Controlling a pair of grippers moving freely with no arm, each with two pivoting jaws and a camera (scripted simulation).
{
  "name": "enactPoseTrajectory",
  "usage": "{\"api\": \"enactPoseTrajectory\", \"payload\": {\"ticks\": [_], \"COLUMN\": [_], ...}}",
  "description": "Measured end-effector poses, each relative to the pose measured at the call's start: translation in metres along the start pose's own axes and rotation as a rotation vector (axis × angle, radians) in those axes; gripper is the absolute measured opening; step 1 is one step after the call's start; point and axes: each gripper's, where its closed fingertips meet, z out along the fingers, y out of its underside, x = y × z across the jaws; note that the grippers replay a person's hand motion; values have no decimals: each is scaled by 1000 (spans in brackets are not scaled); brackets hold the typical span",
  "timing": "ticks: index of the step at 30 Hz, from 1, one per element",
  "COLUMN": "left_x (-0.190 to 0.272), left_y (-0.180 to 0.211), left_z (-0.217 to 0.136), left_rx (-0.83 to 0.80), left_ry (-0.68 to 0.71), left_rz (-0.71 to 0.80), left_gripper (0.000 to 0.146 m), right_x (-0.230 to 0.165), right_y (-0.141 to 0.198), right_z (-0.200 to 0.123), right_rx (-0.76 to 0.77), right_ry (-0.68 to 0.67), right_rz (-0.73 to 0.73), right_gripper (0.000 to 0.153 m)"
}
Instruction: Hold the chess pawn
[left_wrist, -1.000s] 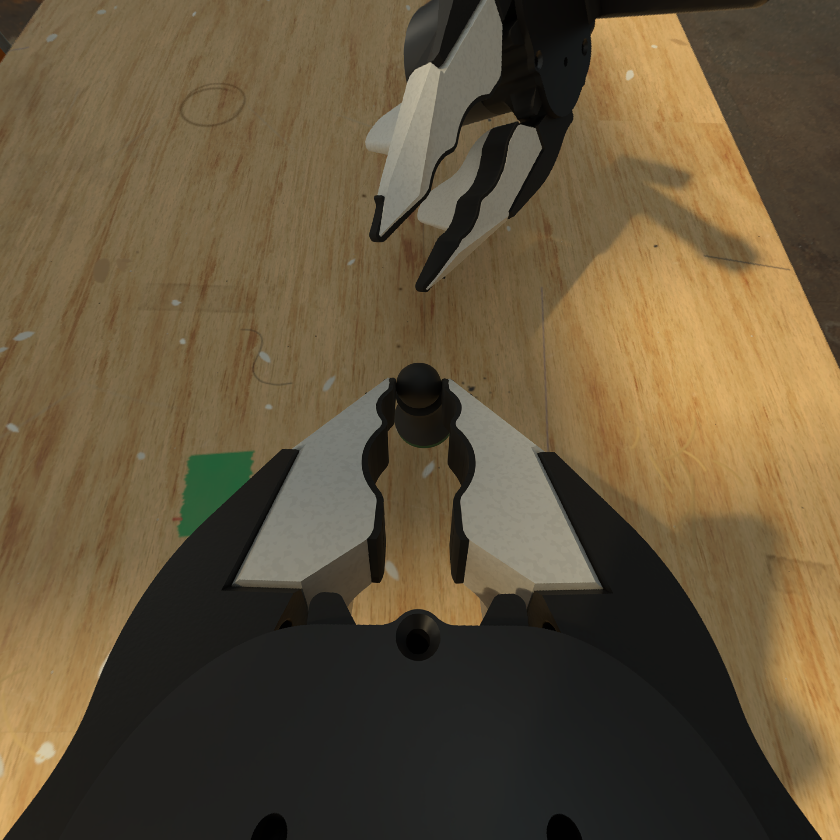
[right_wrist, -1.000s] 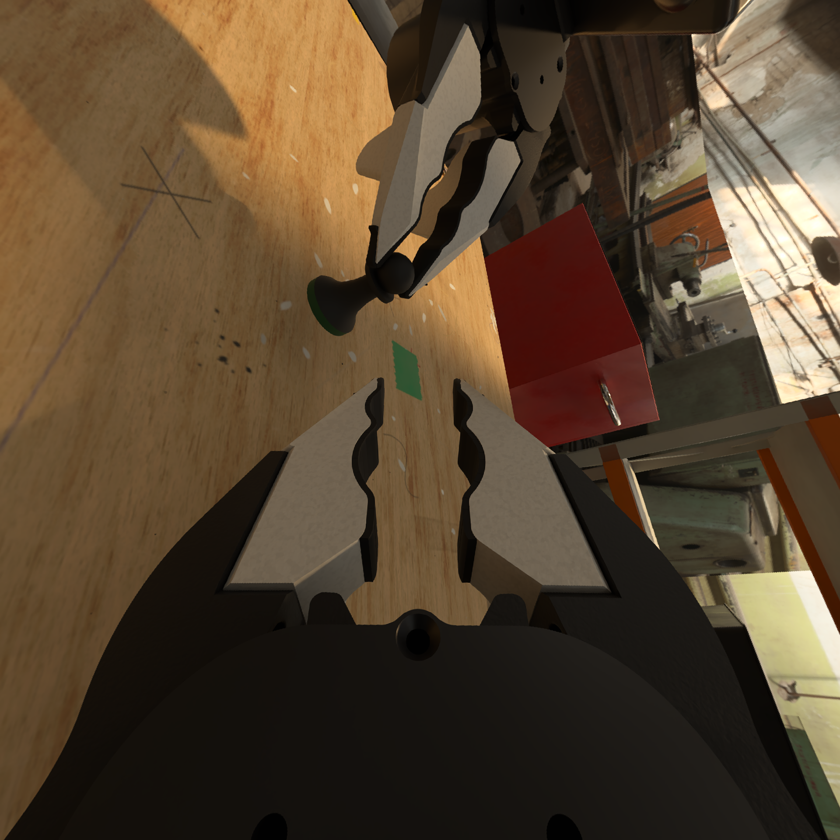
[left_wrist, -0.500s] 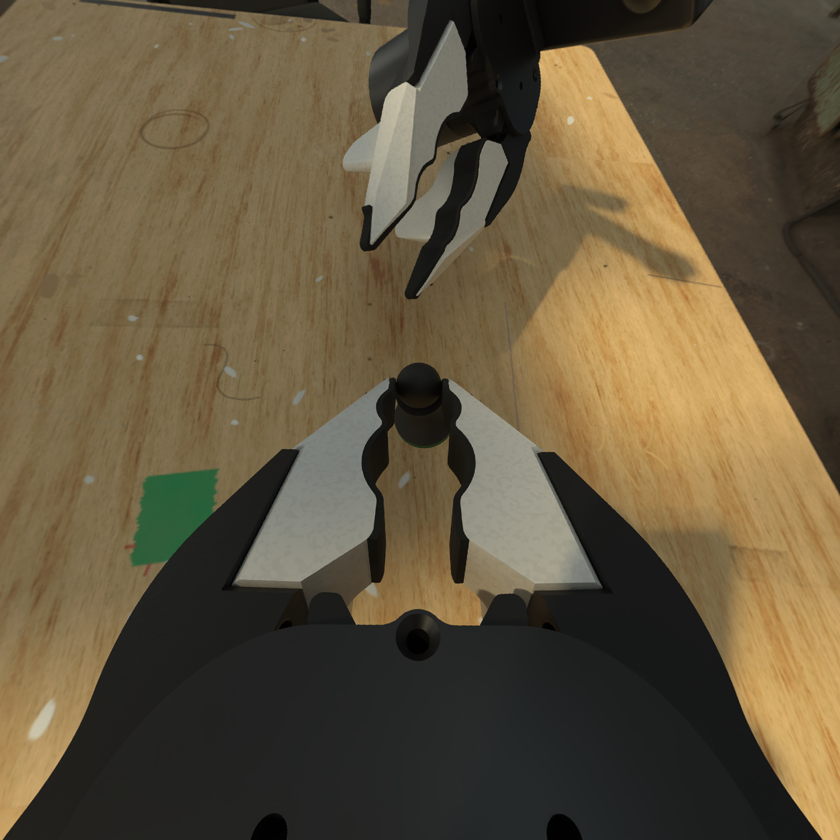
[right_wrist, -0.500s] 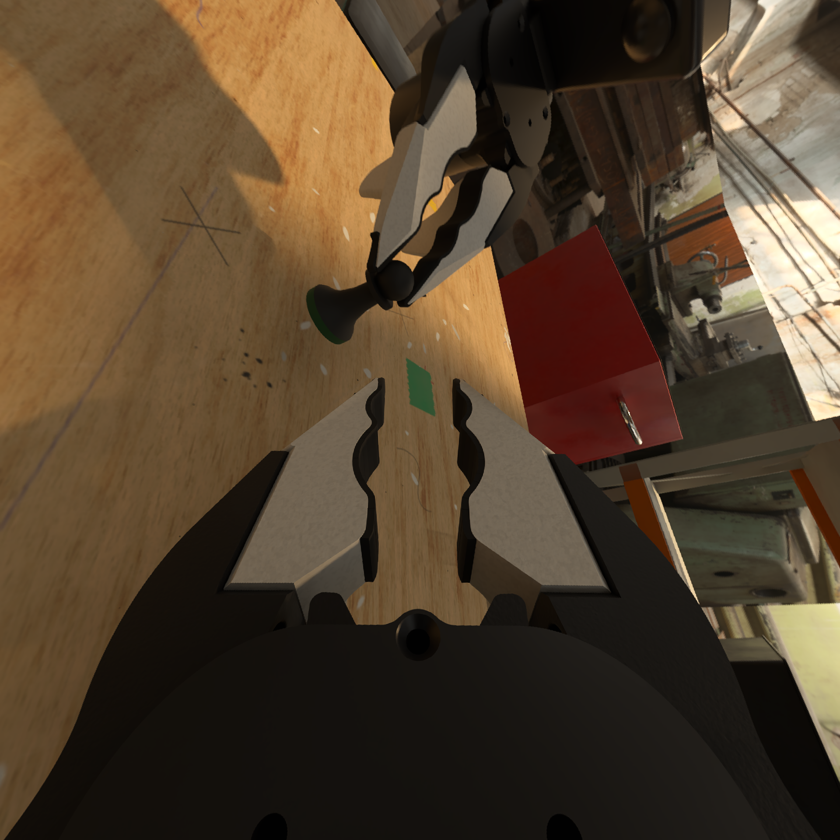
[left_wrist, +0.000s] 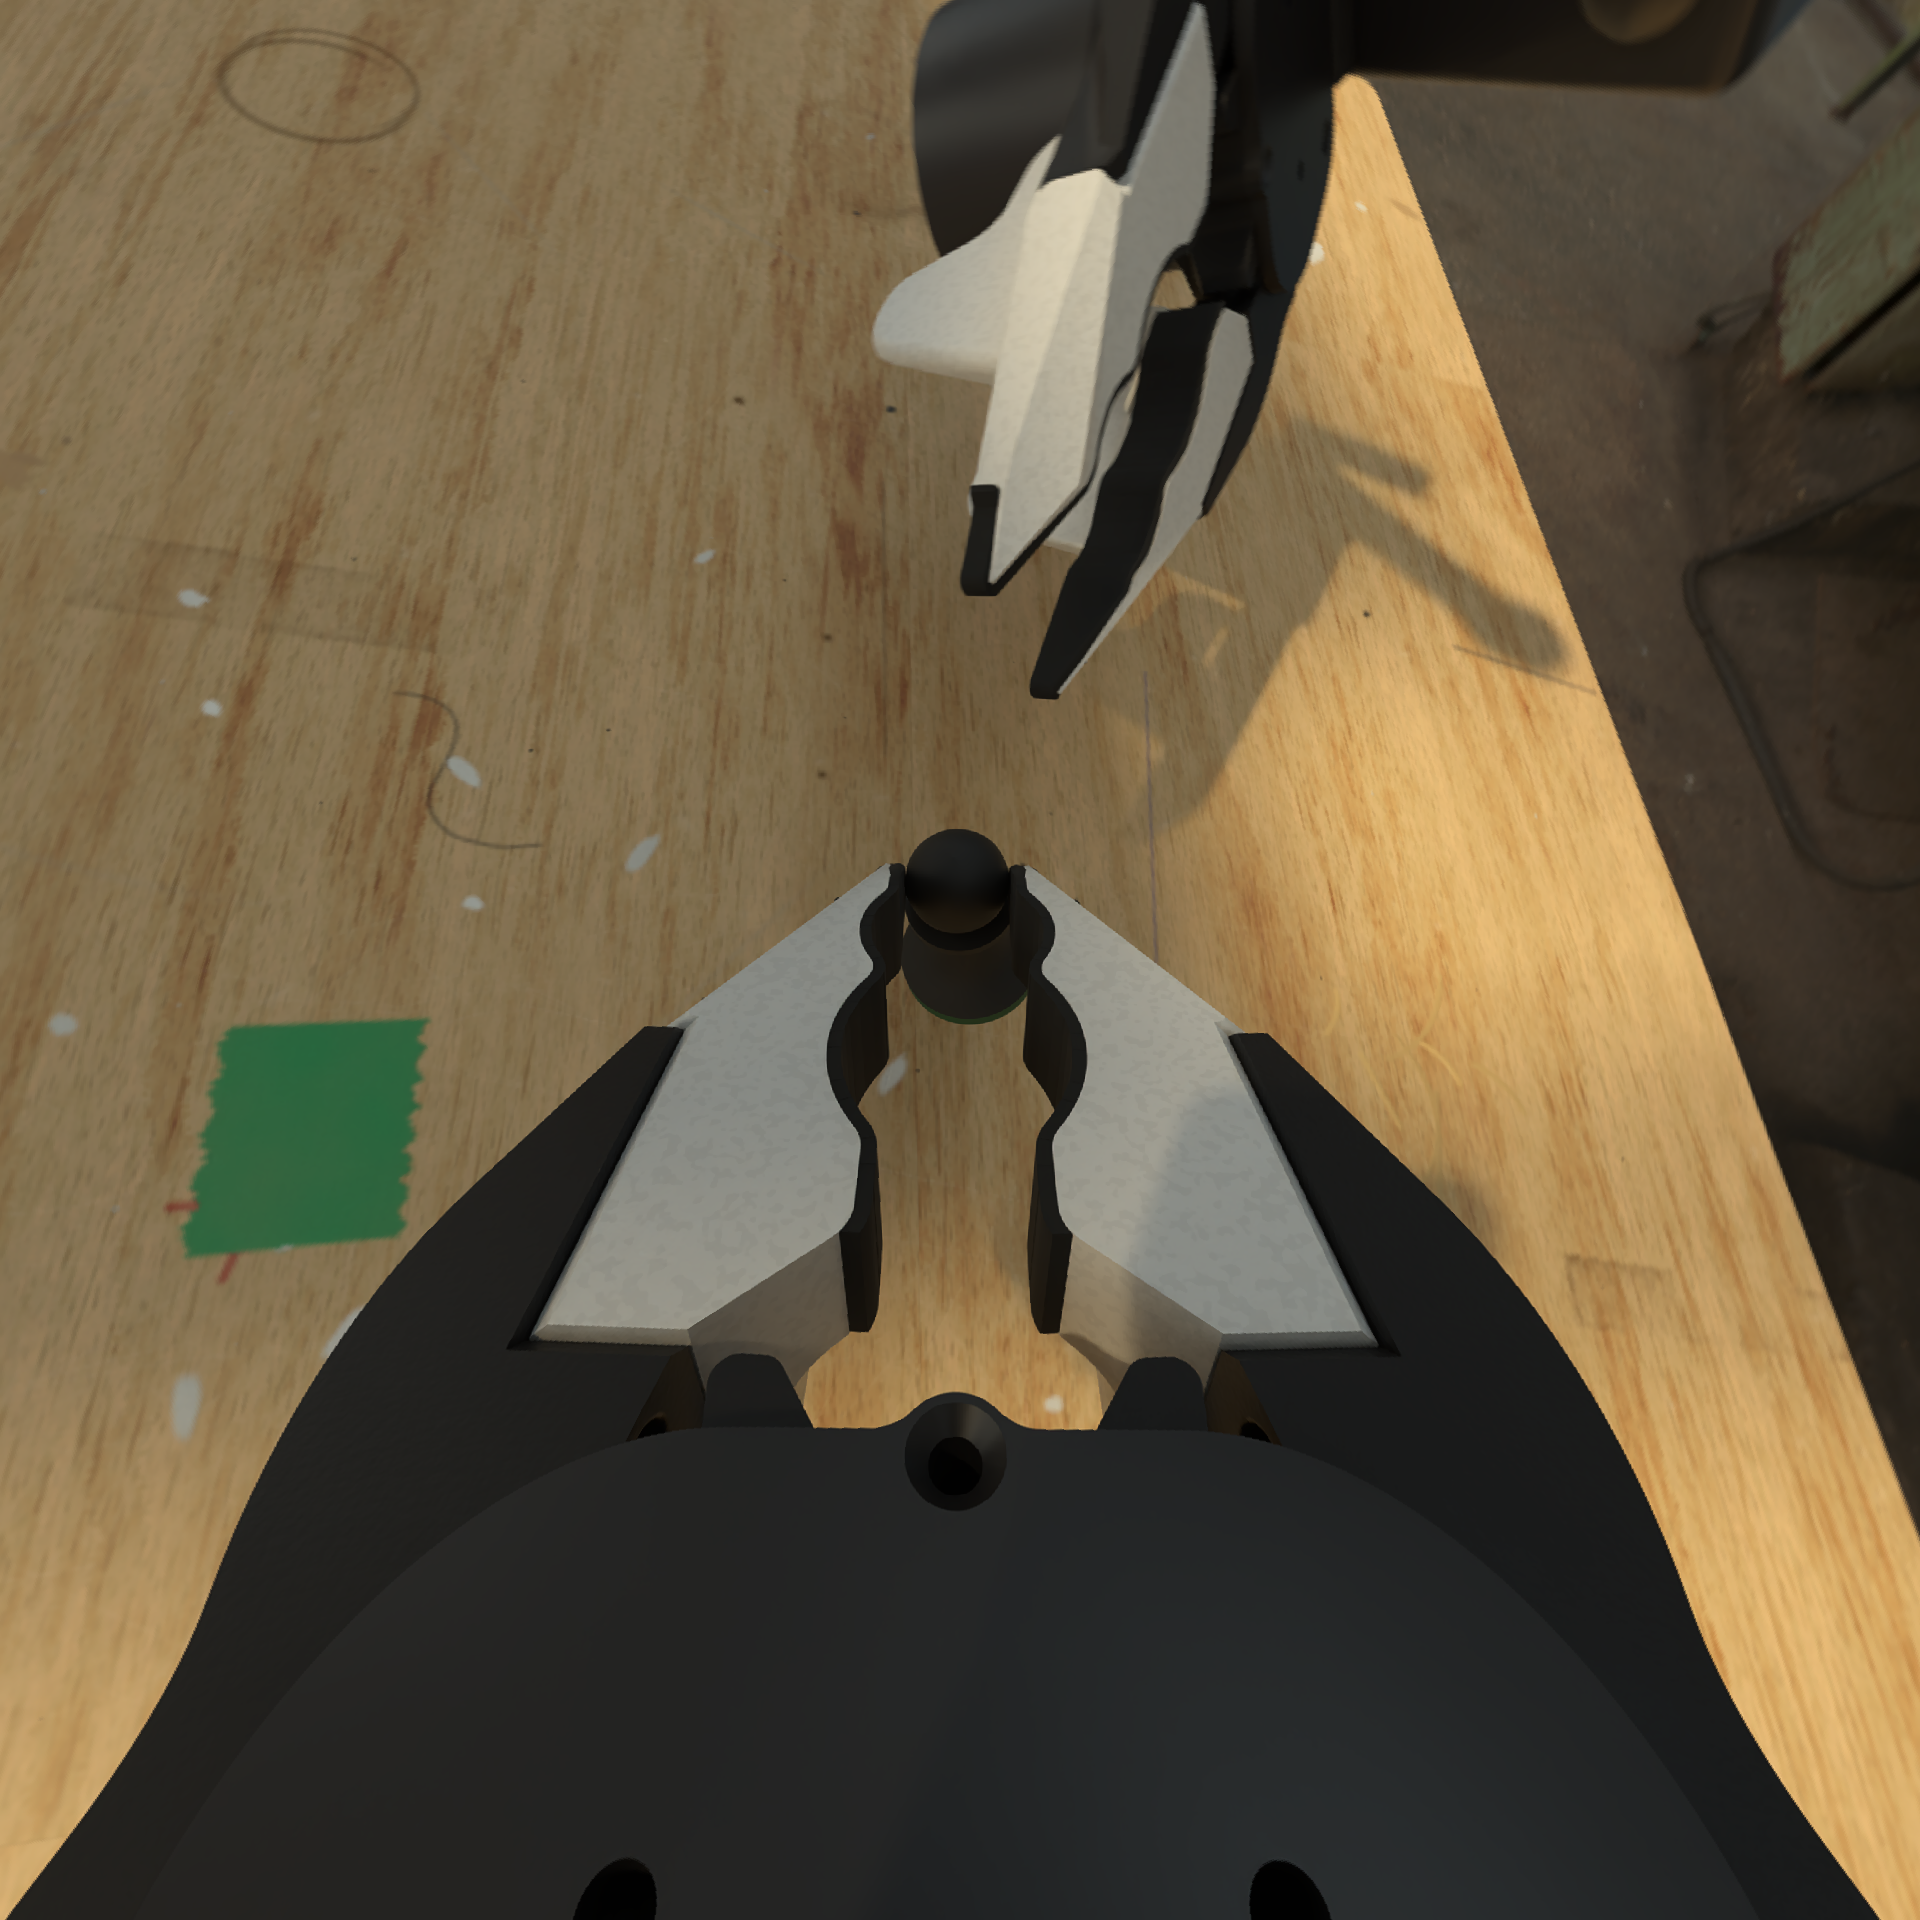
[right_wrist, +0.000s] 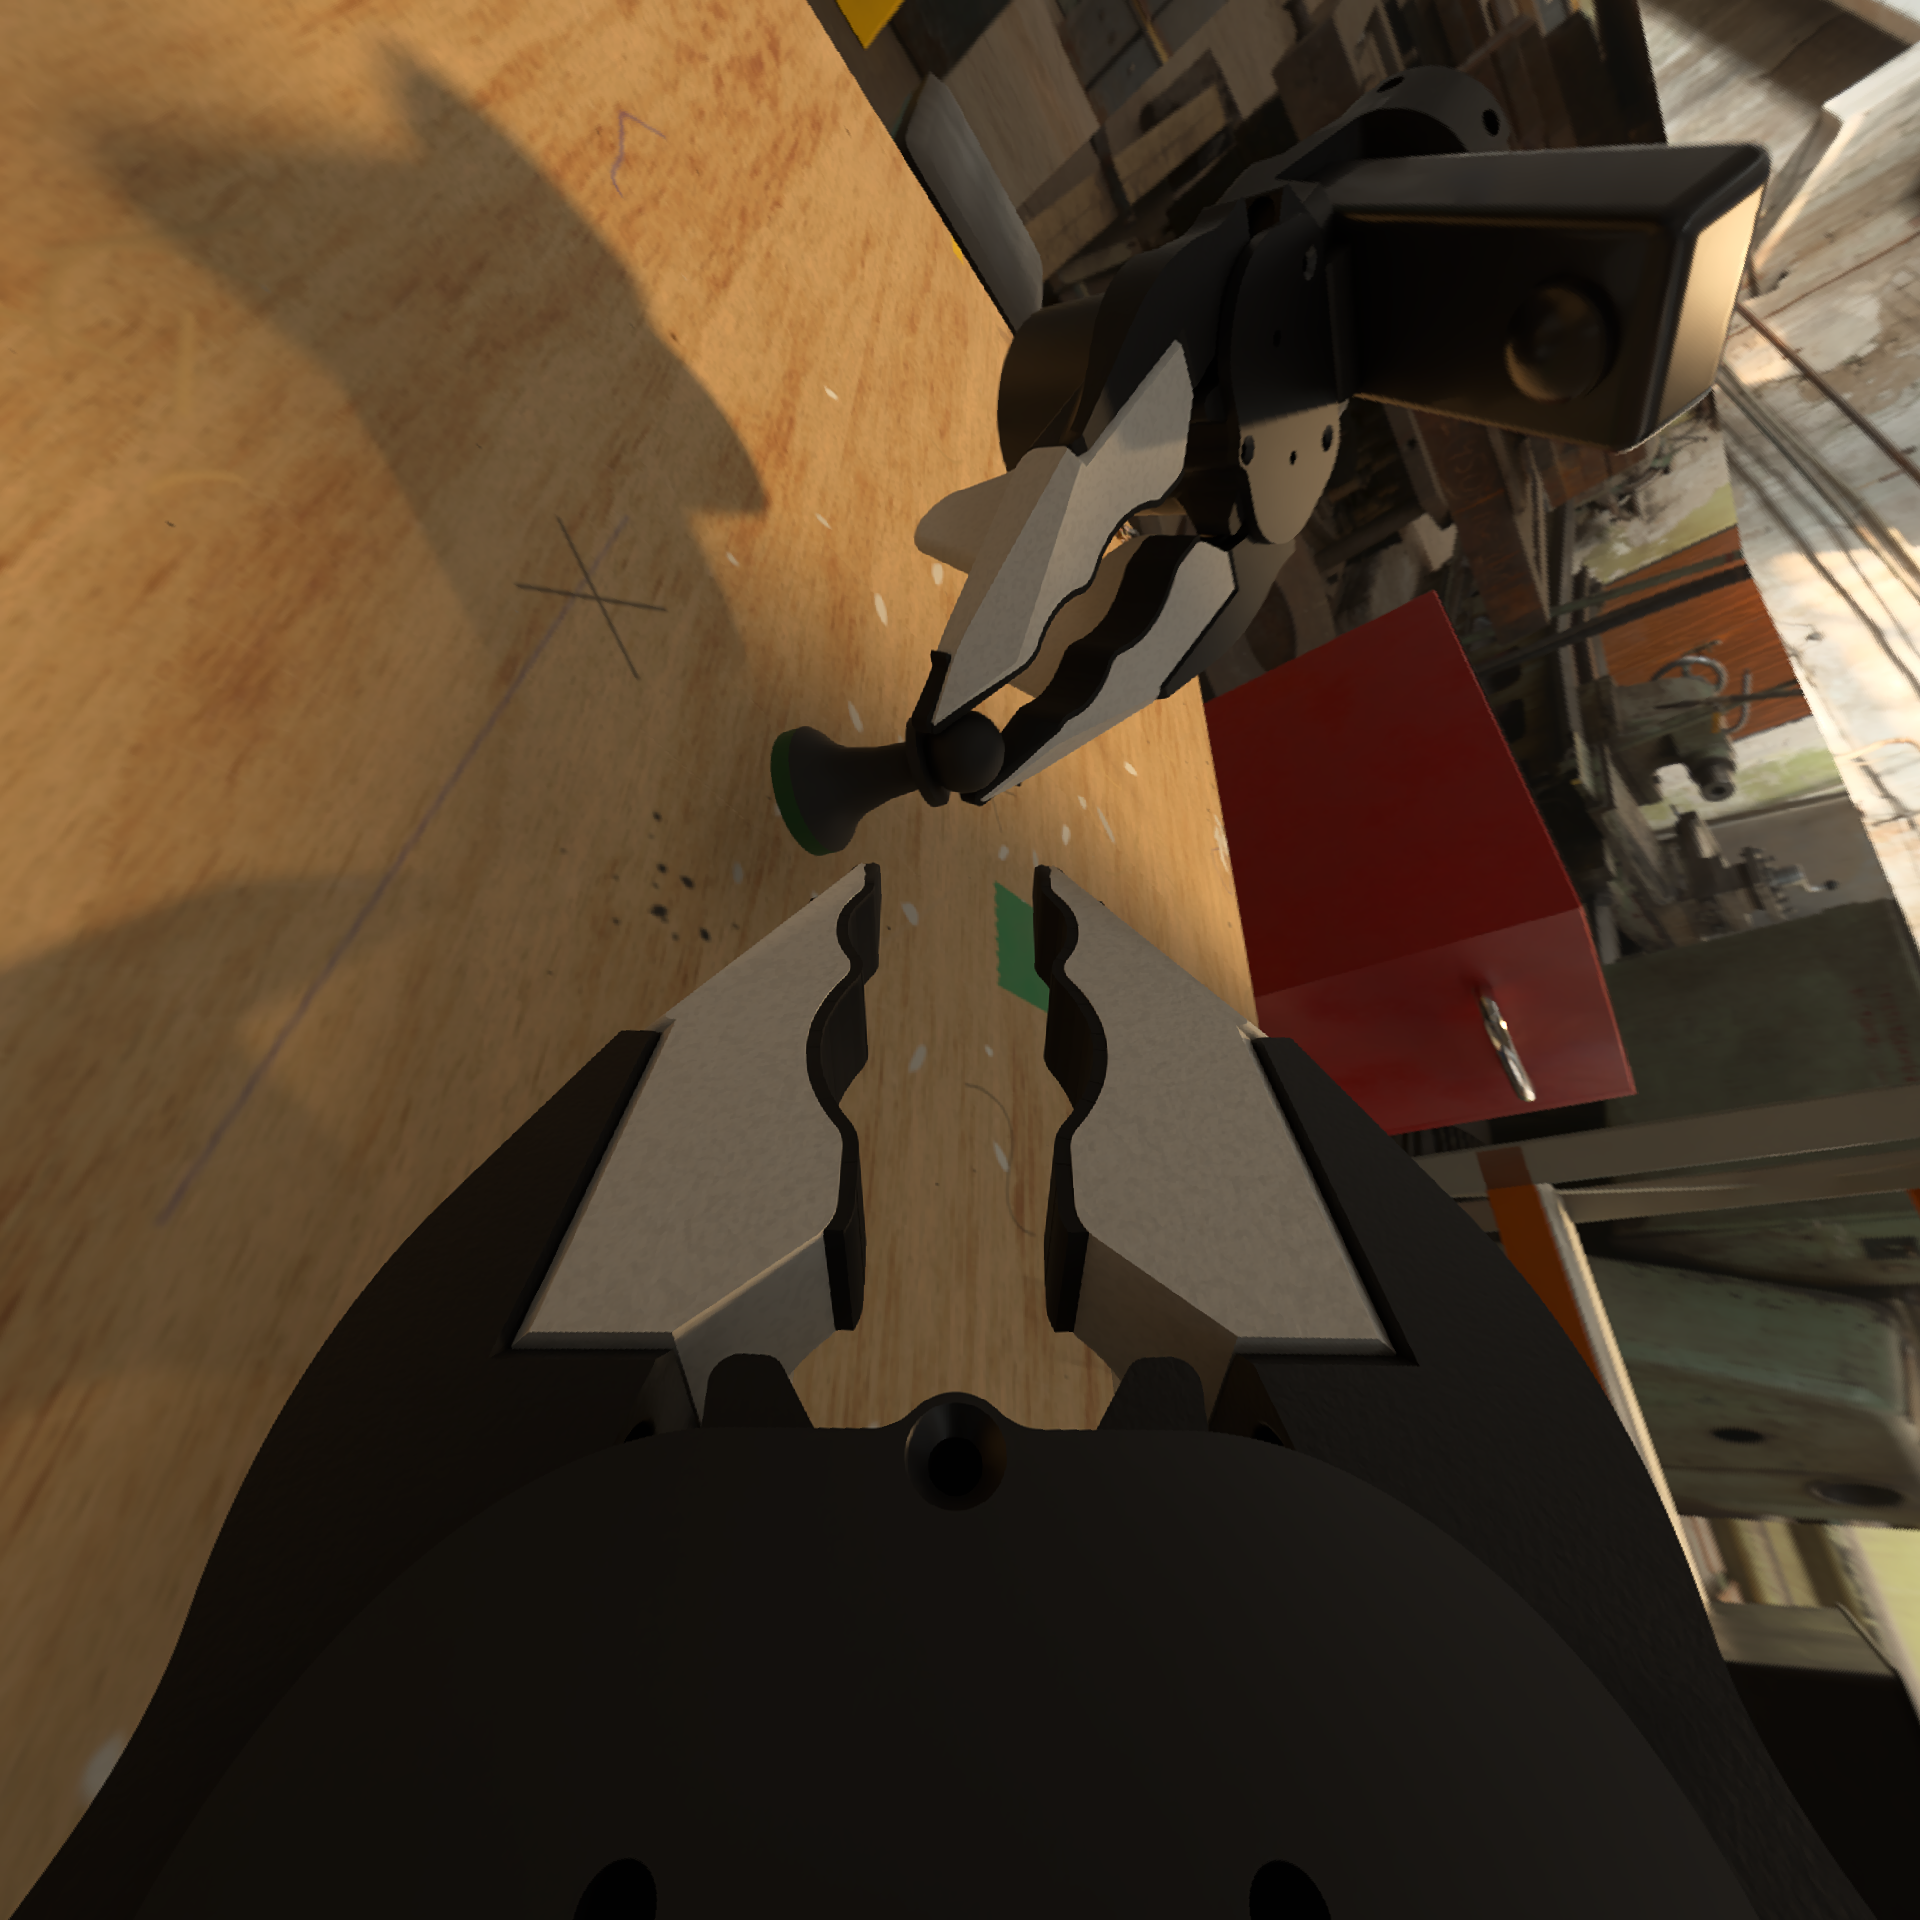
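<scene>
The left gripper (left_wrist: 956, 883) is clamped on the black chess pawn (left_wrist: 956, 930), its fingertips pinching the neck just under the round head, probably because that narrow waist seats well in the notched pads. The right wrist view shows the pawn (right_wrist: 883, 774) lifted clear of the wooden counter (right_wrist: 312, 727), its green-felted base pointing toward the boards. The right gripper (right_wrist: 956, 883) hovers near, aimed at the pawn, jaws apart and empty, tilted steeply over the counter.
</scene>
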Motion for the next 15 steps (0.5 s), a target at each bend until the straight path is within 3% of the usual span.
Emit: {"api": "enactPoseTrajectory", "payload": {"ticks": [5, 15], "left_x": [1, 4], "left_y": [-6, 1], "left_z": [2, 13], "left_rx": [69, -43], "left_ry": [42, -19], "left_rz": [-150, -8], "left_gripper": [20, 20], "right_x": [9, -1], "right_y": [6, -2], "right_z": [-3, 1], "right_rx": [-55, -15], "right_ry": [56, -1], "right_rz": [-32, -41], "right_gripper": [29, 29]}}
